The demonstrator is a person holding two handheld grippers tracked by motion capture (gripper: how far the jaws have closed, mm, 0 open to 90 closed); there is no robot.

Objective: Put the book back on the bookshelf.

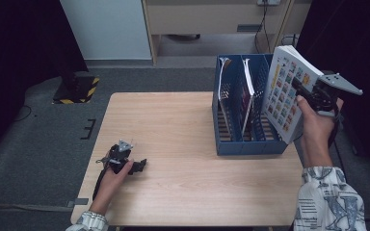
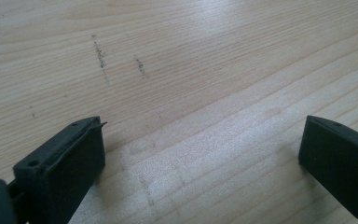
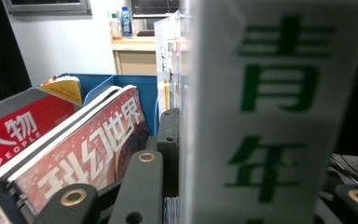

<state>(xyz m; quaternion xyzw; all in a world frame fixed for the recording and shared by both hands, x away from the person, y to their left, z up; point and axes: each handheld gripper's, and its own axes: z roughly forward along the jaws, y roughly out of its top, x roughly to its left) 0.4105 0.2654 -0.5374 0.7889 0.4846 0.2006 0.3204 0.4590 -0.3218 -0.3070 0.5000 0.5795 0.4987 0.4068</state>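
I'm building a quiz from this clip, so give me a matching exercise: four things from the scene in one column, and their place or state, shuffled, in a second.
Things:
1. white book
2. blue rack
3. left gripper
4. red magazine

Place or state:
a. rests on the table, jaws open, nothing between them
b. stands on the table's right side
c. stands inside a rack compartment
d. clamped in the right gripper, held at the rack's right end

Pairs: 1-d, 2-b, 3-a, 4-c

Left tongs (image 2: 200, 163) spread wide, low over bare wooden table (image 2: 205, 70), faint dark scuff marks (image 2: 100, 53)
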